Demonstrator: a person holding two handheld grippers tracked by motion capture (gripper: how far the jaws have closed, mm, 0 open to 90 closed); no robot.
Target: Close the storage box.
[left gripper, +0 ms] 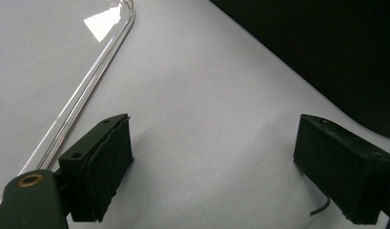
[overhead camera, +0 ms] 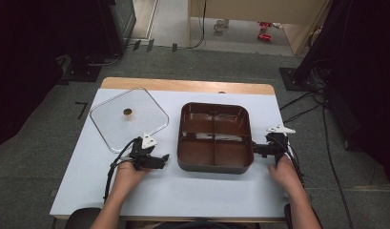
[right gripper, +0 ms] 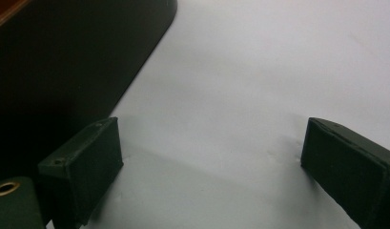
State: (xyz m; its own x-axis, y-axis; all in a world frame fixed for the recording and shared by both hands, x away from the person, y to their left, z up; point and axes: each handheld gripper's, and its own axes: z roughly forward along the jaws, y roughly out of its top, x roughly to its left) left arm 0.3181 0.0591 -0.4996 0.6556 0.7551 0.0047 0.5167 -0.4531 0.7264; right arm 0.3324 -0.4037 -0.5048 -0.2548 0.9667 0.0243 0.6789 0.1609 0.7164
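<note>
The brown four-compartment tray sits at the middle of the white worktop, with the clear lid lying flat at its 9 o'clock. The left claw rests near the lid's 5 o'clock corner, jaws apart and empty. The right claw, jaws apart too, sits just beside the tray's 3 o'clock wall.

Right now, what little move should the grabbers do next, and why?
Probably the left gripper should turn toward the clear lid and reach for its knob. The lid lies flat beside the uncovered brown tray, and both grippers are open and hold nothing, the right gripper beside the tray.
</note>
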